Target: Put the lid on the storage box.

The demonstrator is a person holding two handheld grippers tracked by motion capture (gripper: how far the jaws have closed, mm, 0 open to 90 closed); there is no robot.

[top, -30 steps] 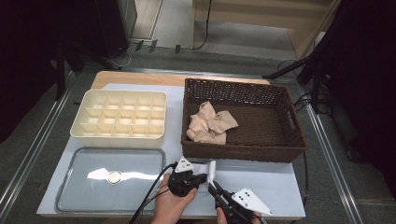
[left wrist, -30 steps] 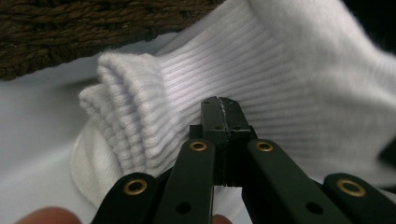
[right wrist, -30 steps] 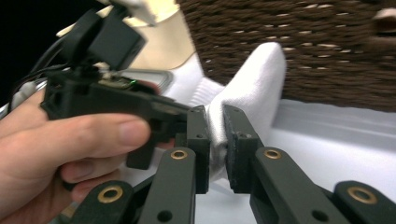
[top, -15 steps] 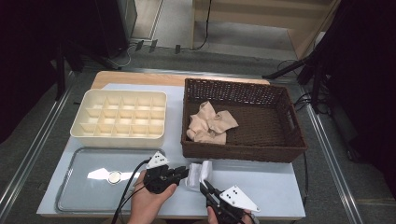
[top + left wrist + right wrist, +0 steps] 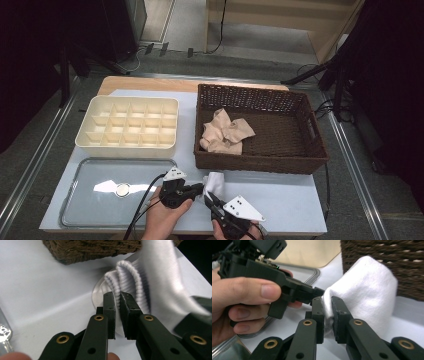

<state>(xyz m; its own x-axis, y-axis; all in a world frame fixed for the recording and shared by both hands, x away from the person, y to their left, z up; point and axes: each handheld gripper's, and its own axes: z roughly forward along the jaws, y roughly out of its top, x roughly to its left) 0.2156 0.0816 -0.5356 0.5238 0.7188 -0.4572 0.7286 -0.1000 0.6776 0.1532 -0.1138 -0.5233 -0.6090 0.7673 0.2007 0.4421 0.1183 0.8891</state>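
A white sock (image 5: 215,181) hangs between my two grippers over the table's front, just before the basket. My left gripper (image 5: 200,189) pinches its ribbed cuff (image 5: 125,277); in the left gripper view the left gripper (image 5: 117,298) has the cuff's edge between its nearly closed jaws, which have just been closing. My right gripper (image 5: 209,198) is shut on the smooth part of the sock (image 5: 364,287), the cloth pressed between its pads at the right gripper (image 5: 327,302). The left gripper (image 5: 317,292) meets the sock from the left there.
A dark wicker basket (image 5: 260,165) at the right holds a crumpled beige cloth (image 5: 225,132). A cream compartment tray (image 5: 127,125) sits at the back left. A shallow clear tray (image 5: 90,205) with a small round piece (image 5: 122,189) lies at the front left.
Both hands have shifted left along the table's front edge with the sock. The sock, first stretched thin and upright, now bunches between the grippers.
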